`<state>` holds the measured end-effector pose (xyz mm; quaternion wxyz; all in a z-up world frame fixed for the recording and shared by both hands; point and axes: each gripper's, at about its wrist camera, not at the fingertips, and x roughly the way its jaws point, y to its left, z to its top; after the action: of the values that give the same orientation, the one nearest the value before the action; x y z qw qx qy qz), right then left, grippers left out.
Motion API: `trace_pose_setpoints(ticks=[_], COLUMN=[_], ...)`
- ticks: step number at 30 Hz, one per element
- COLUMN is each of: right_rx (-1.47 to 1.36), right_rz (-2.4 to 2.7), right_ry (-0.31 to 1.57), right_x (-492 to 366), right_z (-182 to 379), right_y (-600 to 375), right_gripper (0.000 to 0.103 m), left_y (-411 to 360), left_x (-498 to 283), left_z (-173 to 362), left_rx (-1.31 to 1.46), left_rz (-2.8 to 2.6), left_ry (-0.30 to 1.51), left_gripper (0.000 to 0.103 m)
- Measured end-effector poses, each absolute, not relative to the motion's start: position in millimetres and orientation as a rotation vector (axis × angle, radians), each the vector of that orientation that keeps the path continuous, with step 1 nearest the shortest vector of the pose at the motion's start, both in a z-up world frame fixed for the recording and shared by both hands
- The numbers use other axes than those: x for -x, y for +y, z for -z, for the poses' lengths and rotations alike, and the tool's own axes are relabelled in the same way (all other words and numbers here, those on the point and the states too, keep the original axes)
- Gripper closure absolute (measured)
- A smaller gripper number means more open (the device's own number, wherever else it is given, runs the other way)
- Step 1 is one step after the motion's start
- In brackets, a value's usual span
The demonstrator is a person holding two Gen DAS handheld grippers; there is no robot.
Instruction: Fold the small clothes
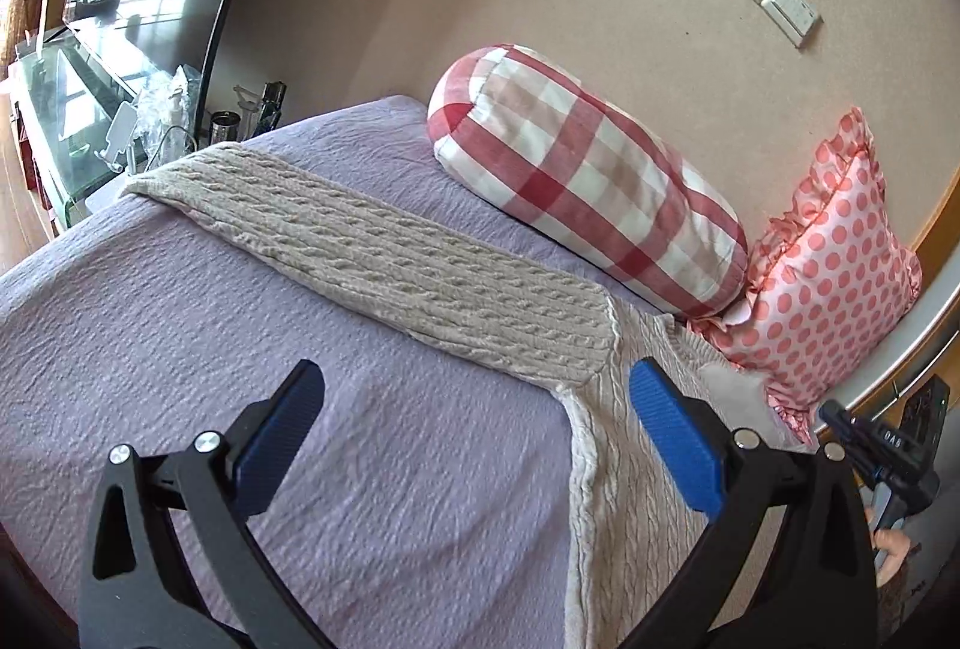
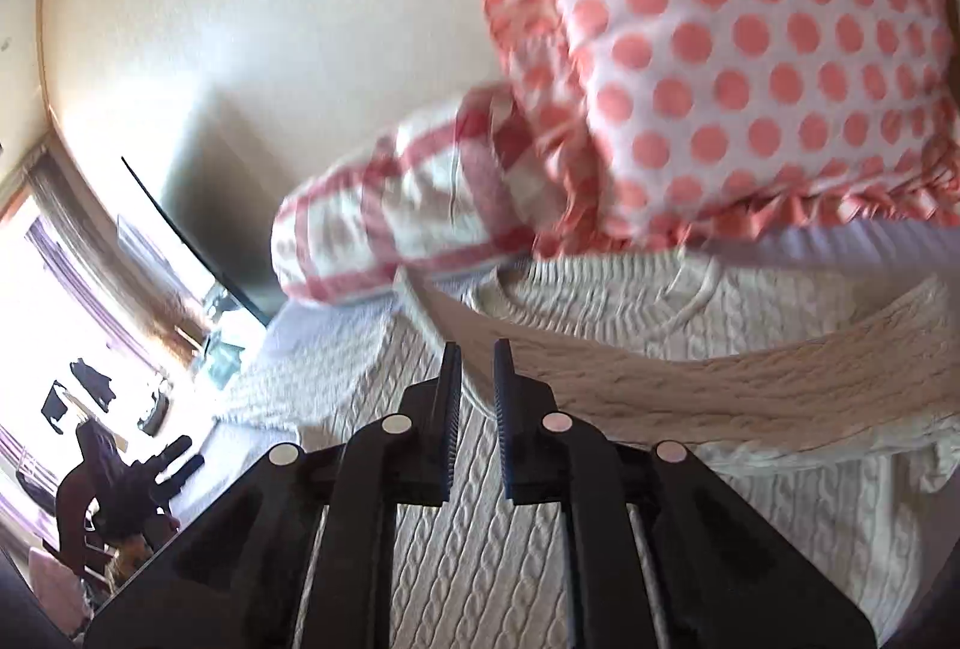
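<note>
sweater (image 1: 420,253) sleeve runs diagonal toward the far bed corner
L gripper (image 1: 474,415) jaws wide apart, empty; R gripper (image 2: 478,385) nearly closed, nothing clearly pinched. Neckline only in R view.

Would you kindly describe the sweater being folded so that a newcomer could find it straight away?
Start at the bed with the lilac bedspread; two pillows lean on the wall at its far edge. The cream cable-knit sweater lies flat in front of the polka-dot pillow, one sleeve stretched out past the red checked bolster. It is the only knitted, pale beige thing there.
</note>
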<state>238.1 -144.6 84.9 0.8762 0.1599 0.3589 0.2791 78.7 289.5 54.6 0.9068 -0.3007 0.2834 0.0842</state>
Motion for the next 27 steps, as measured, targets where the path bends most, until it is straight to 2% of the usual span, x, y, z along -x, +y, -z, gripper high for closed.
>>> trace_pose_setpoints(ticks=[1,4,5,7,9,15,18,20,24,27], right_rx=[-0.346,-0.367,-0.364,-0.352,-0.347,-0.352,-0.369,-0.374,-0.375,-0.385], right_rz=[-0.580,-0.513,-0.488,-0.448,-0.414,-0.351,-0.355,-0.366,-0.379,-0.385], right_ry=[0.730,0.639,0.614,0.595,0.585,0.579,0.572,0.570,0.566,0.557], right_x=[-233.1,-218.7,-211.2,-197.1,-186.0,-167.0,-164.2,-163.2,-161.3,-160.0], right_z=[-85.0,-95.1,-97.7,-100.9,-99.7,-87.0,-84.2,-82.6,-80.0,-80.9], right_y=[-147.9,-178.6,-189.3,-209.6,-224.5,-247.4,-250.5,-251.1,-253.0,-259.9], right_gripper=[0.086,0.044,0.042,0.042,0.041,0.038,0.036,0.036,0.036,0.035], left_y=[300.7,336.5,348.3,372.5,393.4,440.6,461.7,471.6,484.2,473.4], left_x=[-80.4,-90.7,-94.6,-101.9,-106.9,-114.0,-115.4,-114.3,-111.5,-116.9], left_z=[-53.8,-44.6,-39.9,-27.6,-15.4,-2.6,2.9,5.9,11.3,-5.8], left_rx=[0.638,0.699,0.725,0.810,0.904,1.088,1.178,1.214,1.179,1.032], left_rz=[-0.190,-0.236,-0.245,-0.261,-0.263,-0.278,-0.306,-0.330,-0.424,-0.475], left_ry=[0.586,0.606,0.618,0.649,0.667,0.630,0.620,0.621,0.662,0.687], left_gripper=[0.002,0.003,0.004,0.017,0.023,0.030,0.041,0.050,0.094,0.096])
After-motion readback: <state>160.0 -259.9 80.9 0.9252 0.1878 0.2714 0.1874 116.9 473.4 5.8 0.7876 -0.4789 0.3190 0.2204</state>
